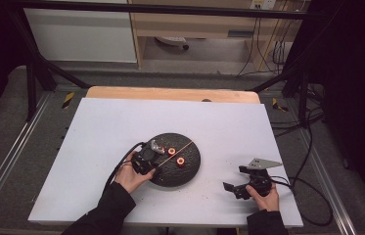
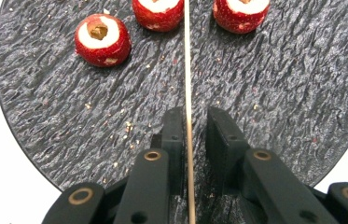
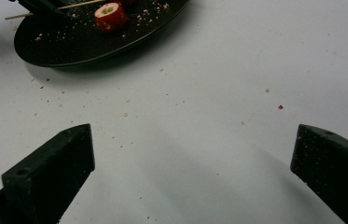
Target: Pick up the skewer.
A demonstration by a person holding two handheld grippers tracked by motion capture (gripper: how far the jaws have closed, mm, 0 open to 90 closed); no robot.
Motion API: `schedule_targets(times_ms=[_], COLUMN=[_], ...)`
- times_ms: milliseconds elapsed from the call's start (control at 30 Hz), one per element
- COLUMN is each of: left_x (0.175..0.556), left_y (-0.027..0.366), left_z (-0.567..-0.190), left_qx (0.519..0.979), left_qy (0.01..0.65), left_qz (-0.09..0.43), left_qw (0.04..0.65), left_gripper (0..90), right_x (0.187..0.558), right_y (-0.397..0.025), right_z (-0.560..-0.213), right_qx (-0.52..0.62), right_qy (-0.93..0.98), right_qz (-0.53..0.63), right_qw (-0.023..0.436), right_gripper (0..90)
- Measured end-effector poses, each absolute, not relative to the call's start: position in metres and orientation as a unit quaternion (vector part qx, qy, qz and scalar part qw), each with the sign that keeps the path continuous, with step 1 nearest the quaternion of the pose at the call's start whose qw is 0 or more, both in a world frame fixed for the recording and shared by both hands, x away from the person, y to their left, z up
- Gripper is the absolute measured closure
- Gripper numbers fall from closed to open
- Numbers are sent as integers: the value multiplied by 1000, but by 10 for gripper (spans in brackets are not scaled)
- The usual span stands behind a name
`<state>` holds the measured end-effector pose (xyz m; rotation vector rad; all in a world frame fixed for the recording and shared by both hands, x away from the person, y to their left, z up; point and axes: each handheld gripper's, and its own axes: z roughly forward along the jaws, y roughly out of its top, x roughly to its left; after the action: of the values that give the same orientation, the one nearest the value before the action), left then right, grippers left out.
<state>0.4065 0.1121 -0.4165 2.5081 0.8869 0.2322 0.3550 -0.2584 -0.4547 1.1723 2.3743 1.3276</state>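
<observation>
A round black textured plate [image 1: 190,169] [image 2: 279,93] sits at the middle of the white table. On it are three red cored fruit pieces with white flesh [image 2: 101,39] [image 2: 158,11] [image 2: 240,11], two of them plain from above [image 1: 171,151] [image 1: 180,161]. My left gripper [image 1: 159,156] [image 2: 196,116] is over the plate's left side, shut on a thin wooden skewer [image 2: 187,70] [image 1: 182,146] that runs along its jaws and out between the fruit pieces. My right gripper [image 1: 235,178] [image 3: 194,135] is open above bare table, right of the plate and holding nothing.
Crumbs and small red bits dot the white table top [image 3: 237,60] around the plate [image 3: 92,44]. One fruit piece [image 3: 110,16] sits near the plate's closer rim. Dark metal frame legs and cables stand beyond the table's far and right edges.
</observation>
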Motion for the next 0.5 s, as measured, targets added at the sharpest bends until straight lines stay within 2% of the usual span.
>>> schedule_targets(times_ms=[500], left_x=[405], left_y=[104], left_z=[-413], left_qx=[920], left_qy=[313], left_qz=[100], left_qw=[211], left_gripper=[870], right_x=[355], right_y=[-258], right_z=[-455], right_qx=[394], right_qy=[799], right_qz=[446], right_qw=[88], right_gripper=[5])
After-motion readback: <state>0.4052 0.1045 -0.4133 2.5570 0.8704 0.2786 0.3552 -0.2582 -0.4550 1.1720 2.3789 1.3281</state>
